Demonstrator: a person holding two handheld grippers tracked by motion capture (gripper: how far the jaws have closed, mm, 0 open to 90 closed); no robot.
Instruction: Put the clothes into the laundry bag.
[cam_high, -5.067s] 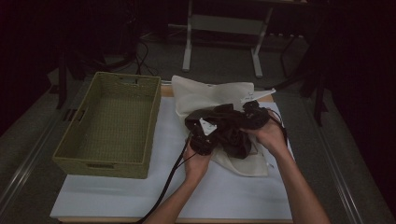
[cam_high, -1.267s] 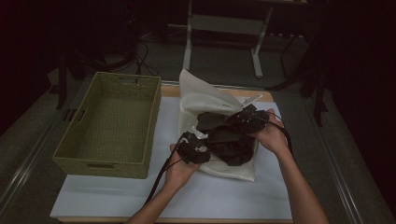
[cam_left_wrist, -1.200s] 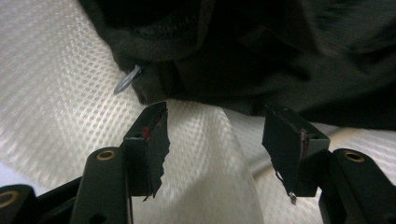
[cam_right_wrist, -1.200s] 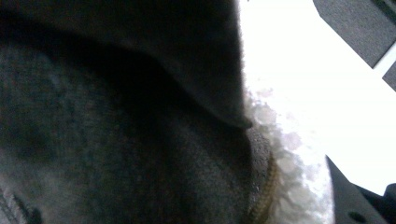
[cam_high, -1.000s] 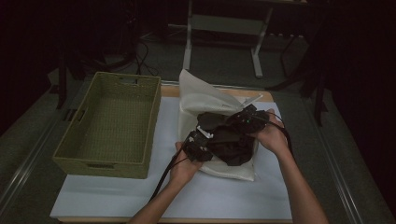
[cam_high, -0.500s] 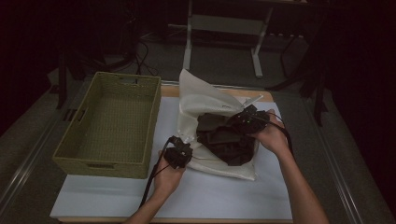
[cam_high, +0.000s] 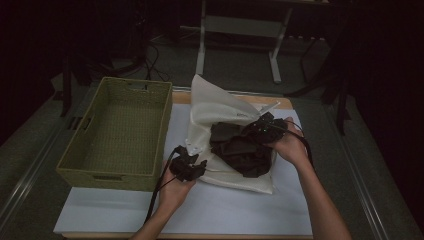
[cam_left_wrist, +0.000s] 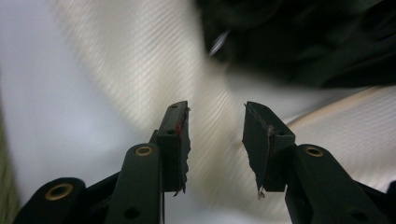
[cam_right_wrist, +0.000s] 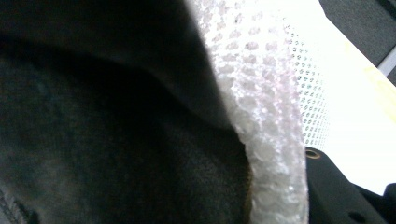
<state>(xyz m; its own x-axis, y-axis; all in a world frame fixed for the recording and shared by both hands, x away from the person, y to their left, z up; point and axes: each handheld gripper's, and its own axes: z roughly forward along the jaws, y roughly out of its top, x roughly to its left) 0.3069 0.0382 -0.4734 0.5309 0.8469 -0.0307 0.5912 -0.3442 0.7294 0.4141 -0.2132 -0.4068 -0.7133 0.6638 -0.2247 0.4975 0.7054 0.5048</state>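
Nearest me, the left gripper hovered just off the near-left edge of the white mesh laundry bag, its jaws having just been opening, apart with nothing between them. Farther on, the right gripper was clamped on the bag's mesh edge beside the dark garment bunched in its mouth on the worktop. A green wicker basket sat left
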